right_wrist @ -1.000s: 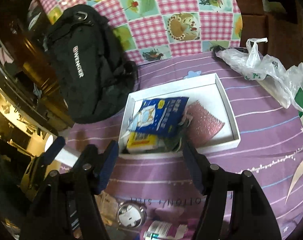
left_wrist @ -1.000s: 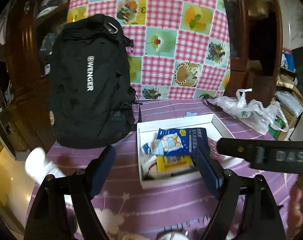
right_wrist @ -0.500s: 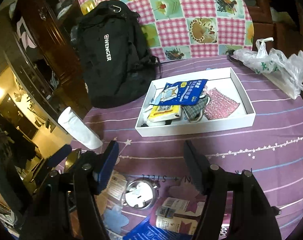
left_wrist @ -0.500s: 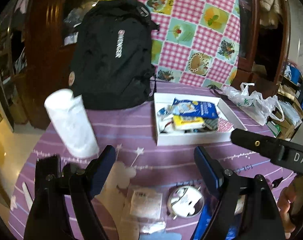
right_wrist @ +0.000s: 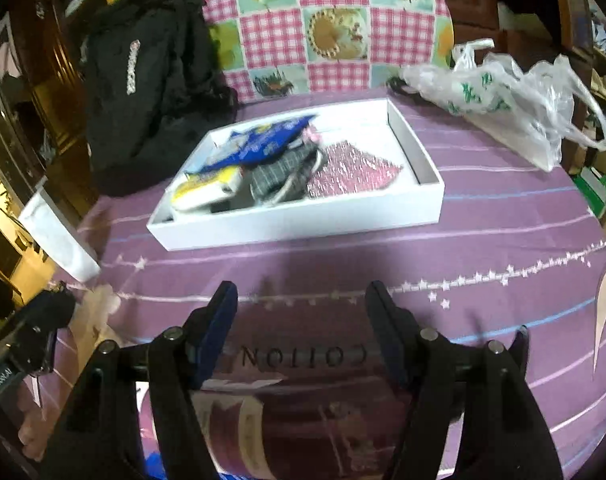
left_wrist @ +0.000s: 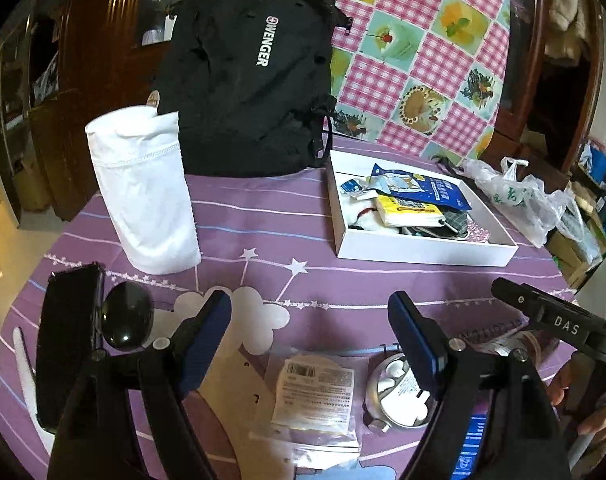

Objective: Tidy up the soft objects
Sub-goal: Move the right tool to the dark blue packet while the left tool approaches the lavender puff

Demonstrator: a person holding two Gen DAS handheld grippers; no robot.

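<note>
A white box (left_wrist: pixel 423 249) on the purple tablecloth holds soft items: a blue packet (right_wrist: pixel 263 140), a yellow tissue pack (left_wrist: pixel 409 210), a grey checked cloth (right_wrist: pixel 279 176) and a pink cloth (right_wrist: pixel 351 172). My left gripper (left_wrist: pixel 309 332) hangs open over the near table, above a clear packet with a white label (left_wrist: pixel 315 390) and beside a round tin (left_wrist: pixel 397 394). My right gripper (right_wrist: pixel 301 320) is open too, nothing between its fingers. A maroon packet (right_wrist: pixel 295 412) lies under it. The box (right_wrist: pixel 303 220) stands a short way ahead of both.
A black backpack (left_wrist: pixel 243 68) leans against a checked cloth behind the box. A white fabric roll (left_wrist: pixel 143 192) stands at the left, a black case (left_wrist: pixel 69 352) and a dark rounded object (left_wrist: pixel 127 316) near it. A plastic bag (right_wrist: pixel 503 100) lies at the right.
Both grippers have drawn back from the box and sunk toward the near table. The box now looks farther off, and the packets, tin and fabric roll have come into view. The jaws kept their width.
</note>
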